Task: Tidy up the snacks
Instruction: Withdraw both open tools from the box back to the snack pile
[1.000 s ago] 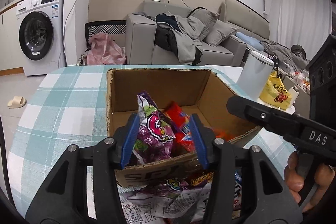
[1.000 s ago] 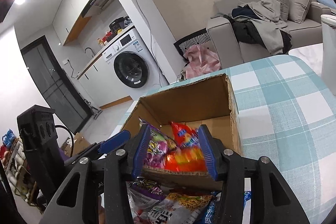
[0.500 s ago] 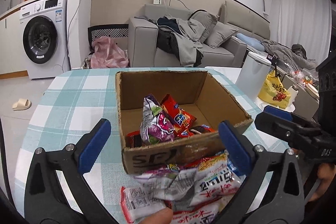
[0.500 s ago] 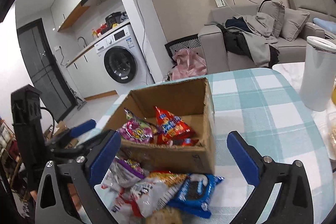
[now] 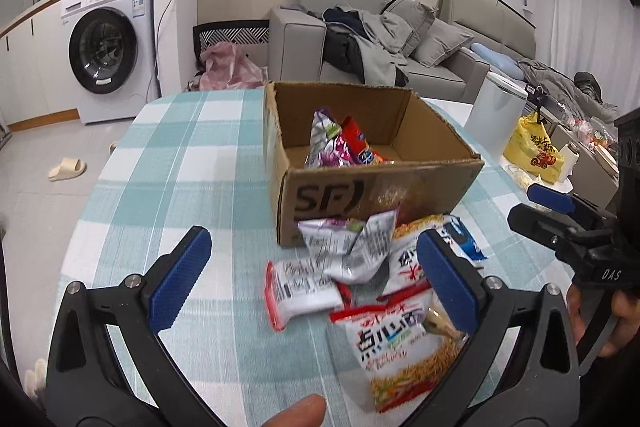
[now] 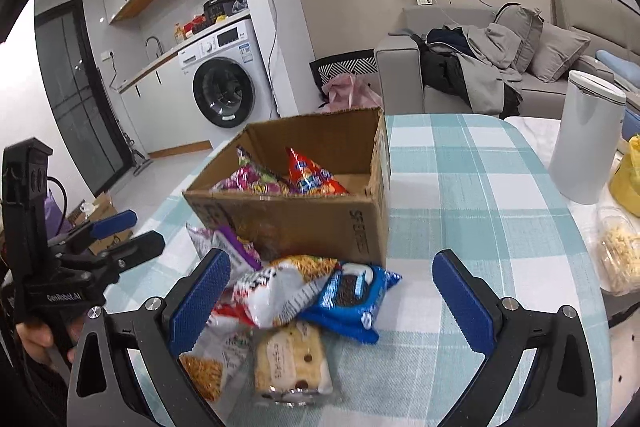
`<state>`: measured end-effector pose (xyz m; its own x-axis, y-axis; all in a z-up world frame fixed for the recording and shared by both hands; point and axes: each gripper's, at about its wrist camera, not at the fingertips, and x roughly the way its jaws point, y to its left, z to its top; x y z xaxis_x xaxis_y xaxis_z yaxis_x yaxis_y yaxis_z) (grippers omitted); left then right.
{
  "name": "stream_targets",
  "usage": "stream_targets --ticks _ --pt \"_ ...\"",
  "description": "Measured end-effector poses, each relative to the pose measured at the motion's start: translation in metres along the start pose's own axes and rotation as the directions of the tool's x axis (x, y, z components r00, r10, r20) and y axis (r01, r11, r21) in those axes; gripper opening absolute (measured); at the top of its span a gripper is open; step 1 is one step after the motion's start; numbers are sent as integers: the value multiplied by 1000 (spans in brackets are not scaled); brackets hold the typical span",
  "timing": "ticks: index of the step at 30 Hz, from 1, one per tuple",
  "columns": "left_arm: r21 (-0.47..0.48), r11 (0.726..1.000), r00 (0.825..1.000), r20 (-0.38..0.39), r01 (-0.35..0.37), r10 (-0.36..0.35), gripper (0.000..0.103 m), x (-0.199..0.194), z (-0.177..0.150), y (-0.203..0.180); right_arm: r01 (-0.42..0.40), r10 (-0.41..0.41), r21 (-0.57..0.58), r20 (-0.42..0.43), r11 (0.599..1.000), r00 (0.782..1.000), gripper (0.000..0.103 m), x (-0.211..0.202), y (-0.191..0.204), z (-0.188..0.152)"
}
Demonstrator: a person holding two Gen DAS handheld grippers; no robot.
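Filling the lower part of the left wrist view, the left gripper (image 5: 314,281) is seen spread wide, its jaws having just been opening, with nothing pinched between them; snack packets lie on the table below the gap. A box (image 5: 372,187) stands at frame centre on the checked tablecloth (image 5: 168,187), with a purple bag (image 5: 326,147) and a red bag (image 5: 360,145) upright inside. Just below the box front a heap of packets (image 5: 352,259) is spread, a noodle bag (image 5: 400,343) lowest. A fingertip (image 5: 300,413) shows at the bottom edge. At the right edge the right gripper (image 5: 560,219) is held by a hand (image 5: 612,323). In the right wrist view, the right gripper (image 6: 332,295) is likewise spread, its jaws just opened, nothing gripped. The box (image 6: 304,223) sits at centre, bags inside. Below it lie an Oreo pack (image 6: 352,295), a white bag (image 6: 276,291) and a cake bar (image 6: 292,361). A white canister (image 6: 584,143) stands at the right, and the left gripper (image 6: 108,239) is seen at the left edge.
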<state>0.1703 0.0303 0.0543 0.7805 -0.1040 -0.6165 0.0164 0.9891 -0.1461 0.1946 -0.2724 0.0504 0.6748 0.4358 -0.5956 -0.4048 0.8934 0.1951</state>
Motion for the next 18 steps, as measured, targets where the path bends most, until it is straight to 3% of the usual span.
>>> stream_targets --ticks 7,18 --pt "16 1000 1000 -12 -6 7 102 -13 -20 -1 -14 13 -33 -19 999 1000 103 -5 4 -20" --pt "40 999 996 -86 -1 4 102 -5 -44 -13 3 -12 -58 -163 998 987 103 19 2 -35"
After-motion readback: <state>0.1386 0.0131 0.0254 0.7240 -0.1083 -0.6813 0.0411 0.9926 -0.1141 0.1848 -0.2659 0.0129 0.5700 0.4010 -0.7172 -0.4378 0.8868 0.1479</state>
